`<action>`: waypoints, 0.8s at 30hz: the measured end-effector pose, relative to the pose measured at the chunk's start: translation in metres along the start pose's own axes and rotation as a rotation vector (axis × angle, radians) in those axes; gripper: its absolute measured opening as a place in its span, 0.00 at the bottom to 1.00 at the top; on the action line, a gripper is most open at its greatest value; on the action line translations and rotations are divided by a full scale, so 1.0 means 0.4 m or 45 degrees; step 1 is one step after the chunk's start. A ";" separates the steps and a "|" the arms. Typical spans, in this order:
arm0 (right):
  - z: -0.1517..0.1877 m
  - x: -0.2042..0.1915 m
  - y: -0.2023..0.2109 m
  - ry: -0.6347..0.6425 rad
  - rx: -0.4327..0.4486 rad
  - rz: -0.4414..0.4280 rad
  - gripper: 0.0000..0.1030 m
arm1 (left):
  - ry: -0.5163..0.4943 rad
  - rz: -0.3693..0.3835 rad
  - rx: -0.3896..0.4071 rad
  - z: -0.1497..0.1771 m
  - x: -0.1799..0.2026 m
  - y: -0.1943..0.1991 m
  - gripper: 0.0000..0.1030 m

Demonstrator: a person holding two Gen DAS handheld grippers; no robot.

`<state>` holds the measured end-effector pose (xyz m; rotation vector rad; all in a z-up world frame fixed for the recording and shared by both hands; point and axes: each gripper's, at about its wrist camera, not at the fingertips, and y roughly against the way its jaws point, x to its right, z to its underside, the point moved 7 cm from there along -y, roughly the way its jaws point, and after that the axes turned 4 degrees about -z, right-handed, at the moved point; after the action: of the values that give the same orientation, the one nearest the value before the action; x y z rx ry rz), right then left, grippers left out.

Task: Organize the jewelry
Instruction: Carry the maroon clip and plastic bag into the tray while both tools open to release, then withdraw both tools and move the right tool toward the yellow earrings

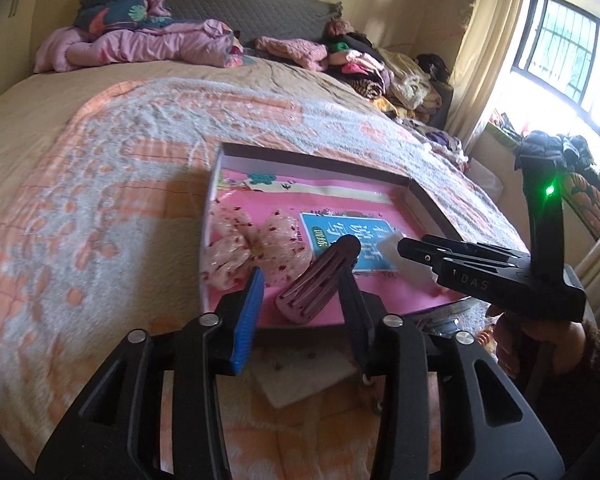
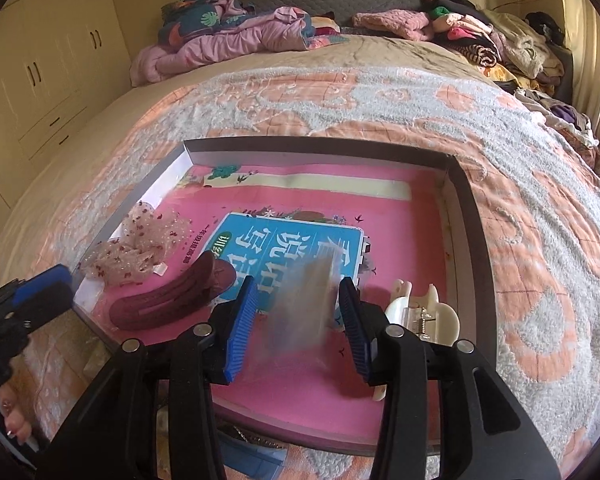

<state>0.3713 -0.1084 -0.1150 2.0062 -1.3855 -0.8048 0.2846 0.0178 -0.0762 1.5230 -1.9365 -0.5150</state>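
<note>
Shallow box tray (image 2: 466,216) sits on the bed (image 2: 380,92), lined with pink paper and a blue printed card (image 2: 292,248) with Chinese characters.

Inside the tray: dark red ridged hair clip (image 2: 168,300) near the left front, sheer dotted scrunchie/bow (image 2: 140,248) behind it by the left wall, cream claw clip (image 2: 424,316) at the right front. Red clip and scrunchie lie close together, the cream clip well apart from them.

Right gripper (image 2: 296,328): jaws parted wide, blue pads visible on both sides. A blurred grey-brown thing (image 2: 308,300) sits in the gap between the pads, over the card edge; too motion-blurred to identify, and can't tell if either pad touches it.

Left gripper (image 1: 300,296): jaws wide open, holding nothing. In the left wrist view the dark red hair clip (image 1: 320,276) lies on the tray floor between the 2 fingers, right finger right beside it, contact unclear. Scrunchie (image 1: 252,248) is just beyond the left pad. Right gripper's black body enters that view from the right, over the tray's right side; the person's hand (image 1: 540,336) grips its handle.

Pink bedding and piled clothes (image 2: 480,40) lie at the head of the bed.
</note>
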 end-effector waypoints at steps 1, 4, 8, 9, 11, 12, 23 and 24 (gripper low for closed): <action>0.000 0.000 0.009 -0.004 0.011 0.000 0.47 | 0.006 -0.007 0.004 -0.001 -0.003 0.007 0.32; 0.000 0.005 0.045 -0.011 0.050 -0.002 0.50 | 0.036 -0.031 0.028 -0.002 -0.019 0.039 0.39; -0.005 0.008 0.116 -0.002 0.134 0.014 0.60 | 0.057 -0.068 0.055 -0.001 -0.032 0.082 0.52; -0.005 0.010 0.139 0.001 0.158 0.023 0.64 | 0.058 -0.079 0.057 -0.001 -0.033 0.092 0.56; -0.004 0.014 0.175 0.002 0.192 0.035 0.68 | 0.063 -0.091 0.070 -0.002 -0.032 0.113 0.64; -0.004 0.016 0.186 0.001 0.203 0.039 0.70 | 0.066 -0.091 0.078 -0.004 -0.030 0.121 0.74; 0.042 0.034 0.362 -0.021 0.329 0.065 0.77 | 0.054 -0.100 0.157 -0.009 0.008 0.214 0.89; 0.047 0.034 0.373 -0.022 0.335 0.064 0.77 | 0.052 -0.098 0.161 -0.008 0.012 0.220 0.89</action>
<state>0.2710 -0.1686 -0.0199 2.1534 -1.6155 -0.6464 0.2222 0.0366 -0.0166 1.6798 -1.9170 -0.3969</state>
